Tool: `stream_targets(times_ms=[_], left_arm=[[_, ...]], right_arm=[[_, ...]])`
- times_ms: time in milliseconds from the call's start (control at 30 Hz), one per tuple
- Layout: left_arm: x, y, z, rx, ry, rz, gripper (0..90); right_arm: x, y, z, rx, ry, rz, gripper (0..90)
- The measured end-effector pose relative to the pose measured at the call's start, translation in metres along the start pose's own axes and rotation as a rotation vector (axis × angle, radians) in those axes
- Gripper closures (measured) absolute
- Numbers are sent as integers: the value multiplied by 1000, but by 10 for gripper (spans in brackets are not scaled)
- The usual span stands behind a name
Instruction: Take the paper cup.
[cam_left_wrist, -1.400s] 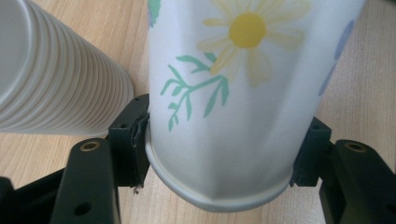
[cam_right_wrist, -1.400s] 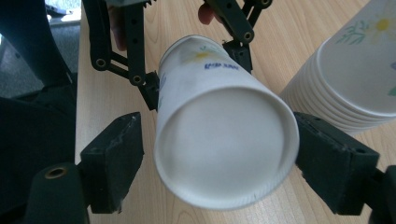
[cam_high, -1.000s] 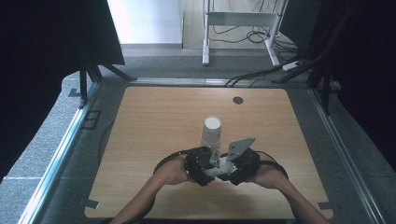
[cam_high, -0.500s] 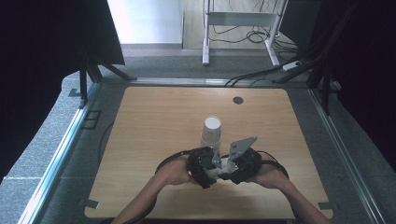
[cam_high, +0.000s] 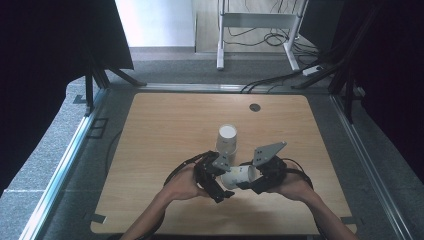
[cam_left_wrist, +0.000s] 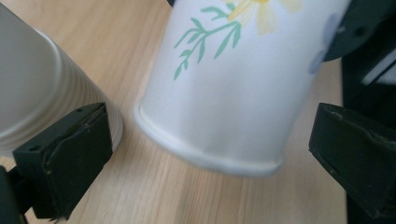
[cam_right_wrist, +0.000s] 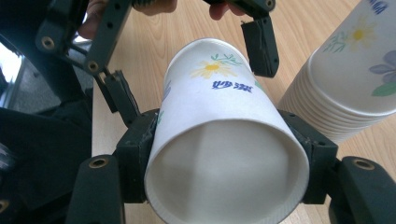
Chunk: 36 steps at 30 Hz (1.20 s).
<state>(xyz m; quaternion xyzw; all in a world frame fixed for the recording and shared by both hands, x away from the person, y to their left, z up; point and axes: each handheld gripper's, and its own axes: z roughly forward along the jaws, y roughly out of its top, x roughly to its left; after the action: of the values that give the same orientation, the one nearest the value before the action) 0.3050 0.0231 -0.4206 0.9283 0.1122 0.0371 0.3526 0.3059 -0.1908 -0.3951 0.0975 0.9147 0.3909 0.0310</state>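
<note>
A white paper cup (cam_high: 239, 176) with a flower print lies on its side above the table's near middle. My right gripper (cam_right_wrist: 224, 154) is shut on the cup (cam_right_wrist: 224, 140) close to its rim, with the mouth facing that camera. My left gripper (cam_left_wrist: 212, 158) has just been opening. Its pads (cam_left_wrist: 70, 154) now stand wide on either side of the cup's base (cam_left_wrist: 233, 93) without touching it. A stack of the same cups (cam_high: 227, 139) stands upside down just beyond both grippers, at the left (cam_left_wrist: 42, 93) in the left gripper view.
The wooden table (cam_high: 165, 130) has a small dark round disc (cam_high: 255, 107) near its far edge. Metal rails (cam_high: 65, 165) run along both sides, and cables and a white desk frame (cam_high: 255, 20) lie beyond. Bare wood stretches left, right and behind the stack.
The left gripper's jaws have spread apart and let go of the cup's base. The right gripper keeps its hold near the rim. Both hands have stayed in place.
</note>
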Motion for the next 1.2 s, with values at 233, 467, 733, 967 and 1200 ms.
stream_targets(times_ms=[233,467,733,967,1200], left_arm=[[-1,-6,-17,-149,-20,-30,0],[-5,-12,-21,-219,-10,-30,19],[-10,-17,-20,-308,-34,-26,56],[-11,-22,-14,-347,-56,-20,116],[-11,-25,-9,-365,-75,-4,156]], right_arm=[[-2,-3,-10,-61,8,16,366],[-2,-8,-18,-122,15,19,366],[1,-17,-23,-194,34,20,367],[4,-25,-23,-235,60,17,367],[4,-29,-21,-247,81,18,367]])
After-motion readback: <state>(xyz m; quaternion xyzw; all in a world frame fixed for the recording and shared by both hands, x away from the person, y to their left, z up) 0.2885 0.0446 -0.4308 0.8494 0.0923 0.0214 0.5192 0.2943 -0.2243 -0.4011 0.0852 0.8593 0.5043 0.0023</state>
